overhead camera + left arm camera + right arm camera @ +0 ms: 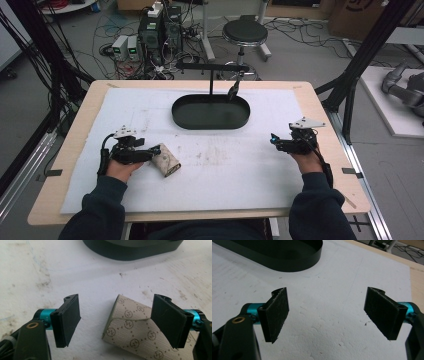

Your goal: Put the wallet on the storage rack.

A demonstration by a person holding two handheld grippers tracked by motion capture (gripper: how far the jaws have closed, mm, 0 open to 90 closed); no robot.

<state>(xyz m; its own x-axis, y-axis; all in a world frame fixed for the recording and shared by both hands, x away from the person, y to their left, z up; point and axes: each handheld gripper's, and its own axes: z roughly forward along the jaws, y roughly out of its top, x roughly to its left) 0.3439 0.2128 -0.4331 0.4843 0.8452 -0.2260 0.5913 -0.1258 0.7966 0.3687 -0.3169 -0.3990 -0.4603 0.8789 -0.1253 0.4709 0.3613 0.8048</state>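
A beige pouch (166, 161) with a brown monogram pattern lies on the white foam mat (225, 175) at the left. My left gripper (156, 149) reaches it from the left, open. In the left gripper view the pouch (130, 332) sits between the jaws; the right pad (170, 320) overlaps its edge and the left pad (67, 320) stands well apart from it. My right gripper (273, 139) rests at the right side of the mat, open (327, 305), with bare foam between its pads.
A black oval tray (210, 126) sits at the back middle of the mat, also visible as the tray (130, 253) and the tray (294, 265) in the gripper views. A black T-shaped stand (211, 75) rises behind it. A stool (245, 32) and cables are on the floor beyond the table.
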